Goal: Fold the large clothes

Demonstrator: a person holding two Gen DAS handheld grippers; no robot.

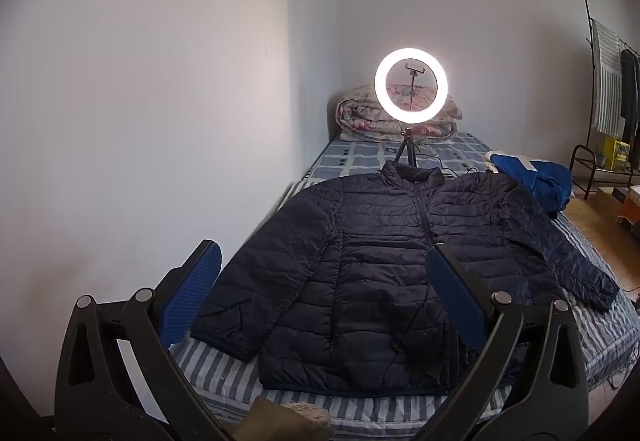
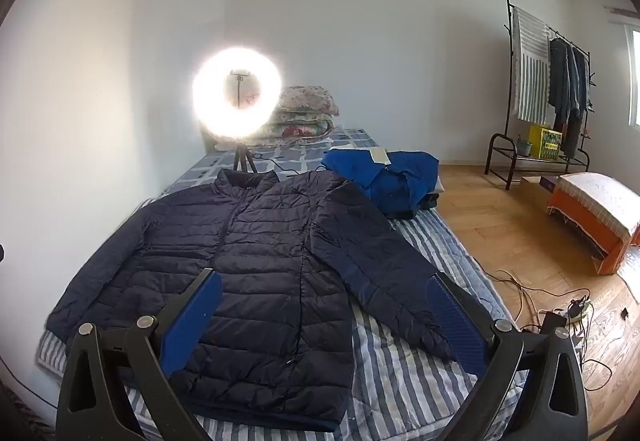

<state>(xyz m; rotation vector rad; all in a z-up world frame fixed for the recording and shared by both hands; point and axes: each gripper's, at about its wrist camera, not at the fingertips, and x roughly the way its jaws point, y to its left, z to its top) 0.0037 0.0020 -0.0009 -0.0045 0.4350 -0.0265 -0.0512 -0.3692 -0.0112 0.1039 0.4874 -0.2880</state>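
In the left wrist view the right finger (image 1: 456,297) of the left gripper covers part of the jacket's (image 1: 360,281) hem and lower front; the olive-brown thing (image 1: 288,421) at the bottom edge is cut off and too partial to name; the clothes rack (image 1: 612,97) is clipped by the right edge; in the right wrist view the ring light's (image 2: 236,93) glare washes out its rim and hides part of the folded quilt (image 2: 308,113) behind it; the blue garment (image 2: 384,173) hides most of what lies beneath it; the small devices among the floor cables (image 2: 560,313) are too small to tell.
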